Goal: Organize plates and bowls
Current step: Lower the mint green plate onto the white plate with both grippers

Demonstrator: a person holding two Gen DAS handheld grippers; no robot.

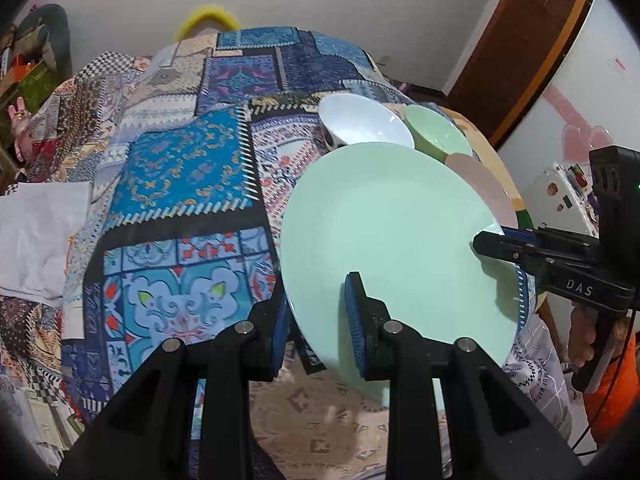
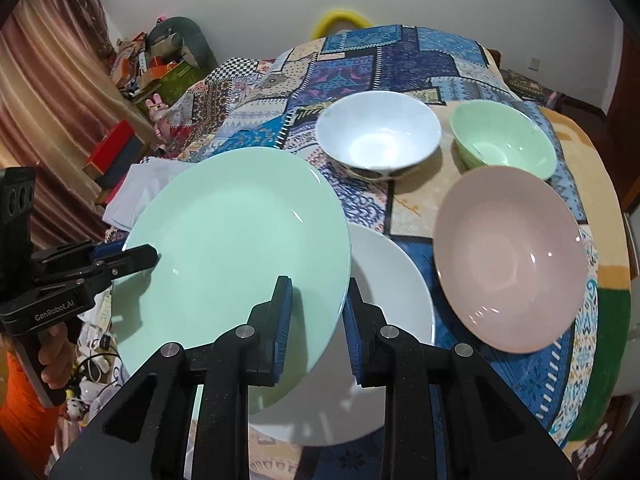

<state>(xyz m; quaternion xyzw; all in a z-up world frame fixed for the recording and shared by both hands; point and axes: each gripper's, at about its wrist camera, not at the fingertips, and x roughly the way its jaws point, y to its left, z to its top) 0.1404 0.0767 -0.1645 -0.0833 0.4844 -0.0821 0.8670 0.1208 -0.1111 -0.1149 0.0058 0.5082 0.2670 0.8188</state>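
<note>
While both of our handheld grippers clamp opposite edges of the round mint-green ceramic plate (image 2: 236, 240), it hangs tilted above the patchwork-covered bed (image 1: 176, 184), its right-hand rim overlapping the plain white plate (image 2: 396, 280) that lies flat beneath it. Our left gripper (image 1: 320, 320) has its blue-padded fingers (image 1: 354, 316) narrowed on the green plate's near rim, one finger above the face and one below; in the right wrist view the same tool bites the plate's left edge, gripped by a hand (image 2: 54, 350) next to an orange sleeve (image 2: 16, 400). Our right gripper (image 2: 316, 312) pinches the plate's lower right rim in the same way, fingers drawn in tight on the thin edge. Beyond the held plate, a wide dusty-pink shallow bowl (image 2: 508, 264) rests on the bedspread to the right, just beside the white plate. Farther back stand a white bowl with a dark-spotted outside (image 2: 378, 140) and, to its right, a small pale-green bowl (image 2: 504, 140), whose near rim sits close against the pink one. A crumpled white cloth (image 1: 40, 236) lies at the bed's left side.
</note>
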